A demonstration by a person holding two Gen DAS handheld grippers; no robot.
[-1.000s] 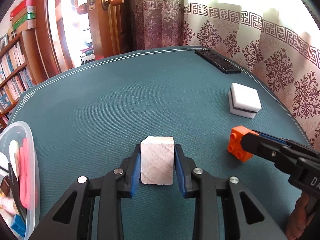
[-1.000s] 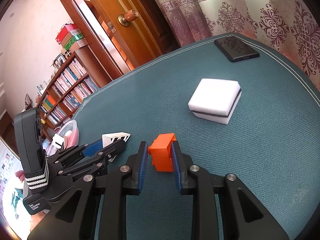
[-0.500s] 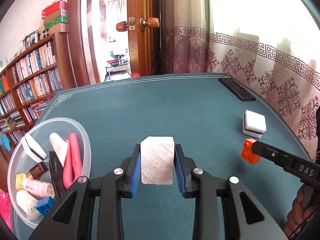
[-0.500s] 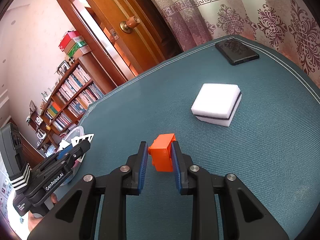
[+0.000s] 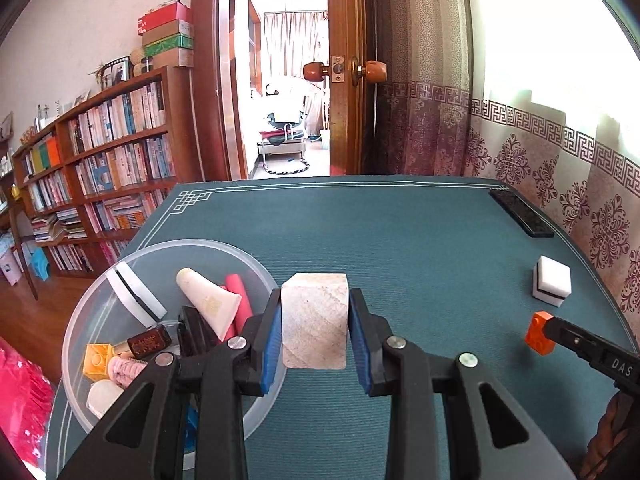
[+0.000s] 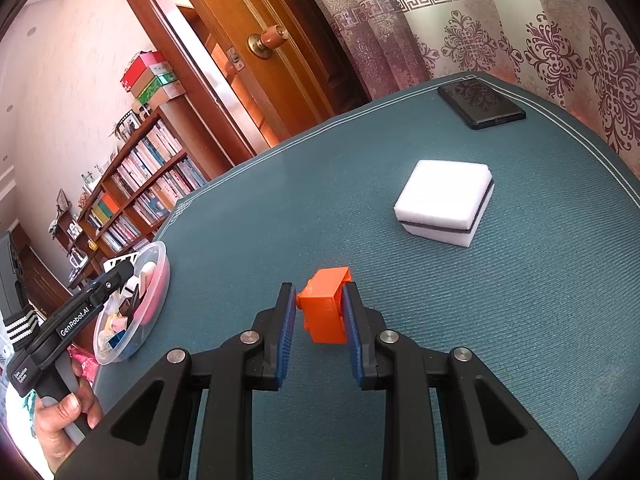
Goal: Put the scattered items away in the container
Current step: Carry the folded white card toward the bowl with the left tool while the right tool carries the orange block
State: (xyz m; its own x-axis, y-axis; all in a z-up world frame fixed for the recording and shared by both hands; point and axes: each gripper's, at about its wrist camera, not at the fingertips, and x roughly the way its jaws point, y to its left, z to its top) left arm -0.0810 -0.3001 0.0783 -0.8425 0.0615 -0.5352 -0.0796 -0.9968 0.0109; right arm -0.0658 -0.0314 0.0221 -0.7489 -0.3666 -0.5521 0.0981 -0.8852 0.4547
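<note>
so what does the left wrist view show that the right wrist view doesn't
Only the left wrist view shows the pale wooden cube clamped in the left tongs, and clearly the clear round plastic container's contents.

Only the right wrist view shows the hand holding the left tool, and the right tongs head-on.

Both show the orange plastic toy brick in the right tongs, the white-and-black sponge block, the black phone and the container.

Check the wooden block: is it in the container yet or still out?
Out. The wooden block sits clamped in the left gripper, beside the clear bowl, over the mat.
</note>
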